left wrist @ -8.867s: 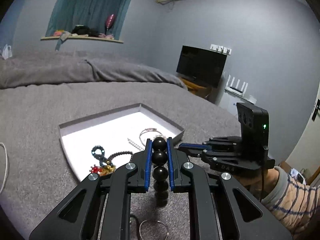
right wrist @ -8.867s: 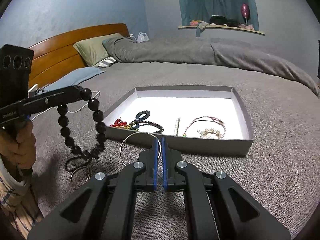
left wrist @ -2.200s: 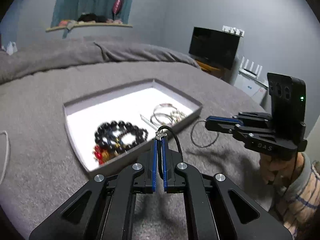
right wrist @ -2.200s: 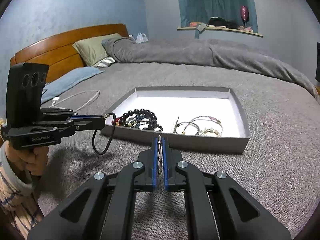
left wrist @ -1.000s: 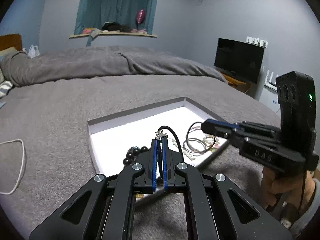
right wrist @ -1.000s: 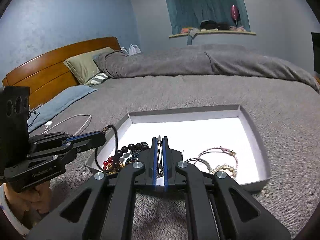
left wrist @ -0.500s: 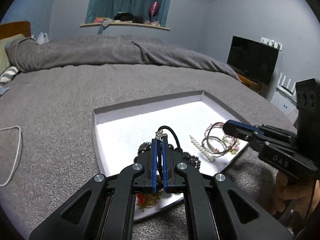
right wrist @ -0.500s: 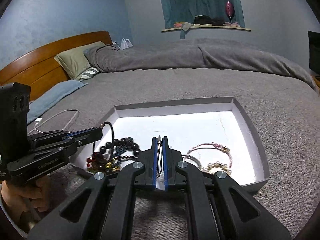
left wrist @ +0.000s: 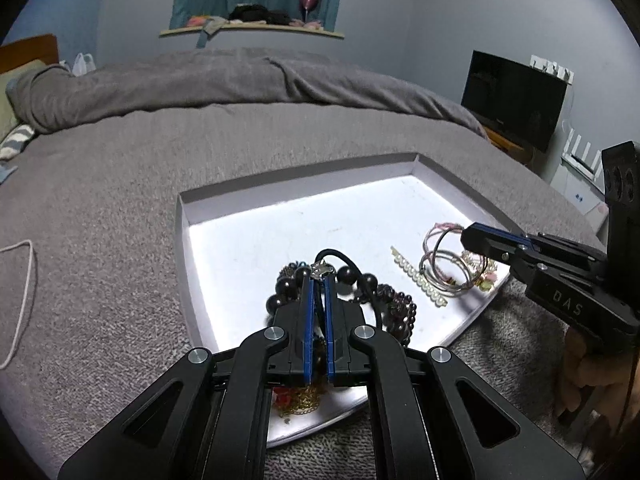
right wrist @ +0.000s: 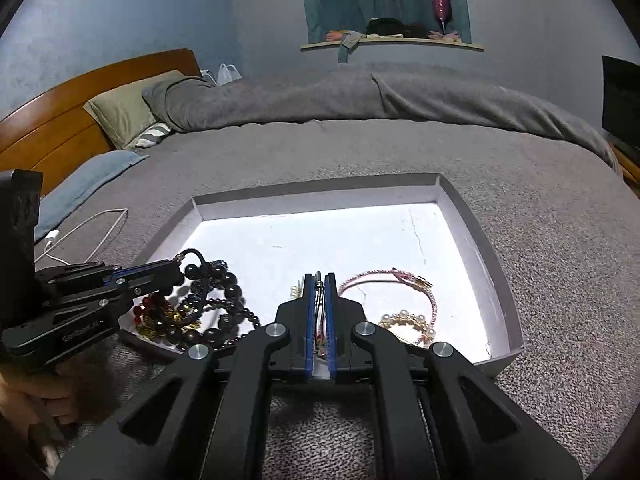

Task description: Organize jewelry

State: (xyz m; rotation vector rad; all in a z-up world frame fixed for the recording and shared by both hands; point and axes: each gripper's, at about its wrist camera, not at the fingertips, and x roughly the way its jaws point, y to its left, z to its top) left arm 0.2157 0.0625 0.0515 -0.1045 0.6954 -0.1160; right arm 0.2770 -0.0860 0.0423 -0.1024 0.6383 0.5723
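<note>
Both grippers moved over one tray (left wrist: 188, 216).

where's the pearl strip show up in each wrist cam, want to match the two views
Left wrist view: the pearl strip lies diagonally on the tray floor, right of centre, between the black bead bracelet and the wire bangles.
Right wrist view: mostly hidden; only a small pale bit shows just left of the right gripper.
Shared landmark: the grey tray, and the pink cord bracelet.
</note>
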